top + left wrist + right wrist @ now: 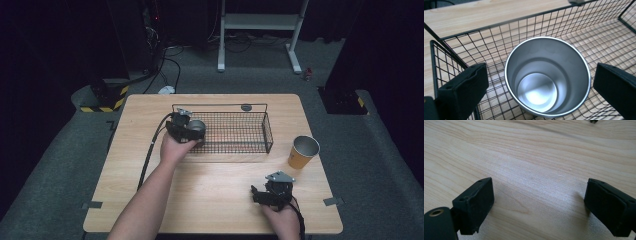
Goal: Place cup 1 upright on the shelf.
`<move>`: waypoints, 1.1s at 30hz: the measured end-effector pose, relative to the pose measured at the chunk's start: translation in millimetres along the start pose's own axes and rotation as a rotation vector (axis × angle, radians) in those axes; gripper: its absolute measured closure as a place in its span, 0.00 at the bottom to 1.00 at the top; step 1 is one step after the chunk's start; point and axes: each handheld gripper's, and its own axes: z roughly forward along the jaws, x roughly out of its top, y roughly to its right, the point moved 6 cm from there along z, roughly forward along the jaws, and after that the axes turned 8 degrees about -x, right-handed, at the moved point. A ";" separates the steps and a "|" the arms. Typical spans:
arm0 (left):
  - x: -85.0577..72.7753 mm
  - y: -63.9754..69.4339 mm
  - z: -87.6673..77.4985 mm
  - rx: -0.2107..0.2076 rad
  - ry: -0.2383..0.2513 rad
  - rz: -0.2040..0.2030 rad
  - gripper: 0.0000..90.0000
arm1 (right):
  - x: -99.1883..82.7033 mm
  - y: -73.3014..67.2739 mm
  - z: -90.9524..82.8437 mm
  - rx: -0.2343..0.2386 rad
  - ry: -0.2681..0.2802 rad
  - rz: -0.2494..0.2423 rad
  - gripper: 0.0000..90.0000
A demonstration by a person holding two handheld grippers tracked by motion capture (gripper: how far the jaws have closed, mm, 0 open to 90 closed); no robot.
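Left gripper (539, 82) stands wide around the steel cup (547, 76) in the wire basket (499, 32); lift straight toward twelve o'clock, clear of the rim.

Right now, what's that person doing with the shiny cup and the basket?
A person holds a pair of tongs in each hand at a wooden table. The left tongs are open around a steel cup that stands upright in the left end of the black wire basket, with gaps on both sides, so it looks let go. The right tongs wait open over bare wood. An orange paper cup stands outside the basket.
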 end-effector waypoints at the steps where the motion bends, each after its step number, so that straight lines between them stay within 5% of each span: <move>1: 0.1 0.4 -1.7 -0.005 0.006 0.000 0.01 | 0.0 0.0 0.0 0.000 0.000 0.000 0.10; 17: -13.9 5.5 -32.4 -0.079 0.072 0.024 0.03 | 0.0 0.0 0.0 0.000 0.000 0.000 0.10; 33: -47.5 -7.5 -70.8 -0.090 0.113 0.040 0.07 | -0.2 -0.2 -0.2 0.000 0.000 0.000 0.10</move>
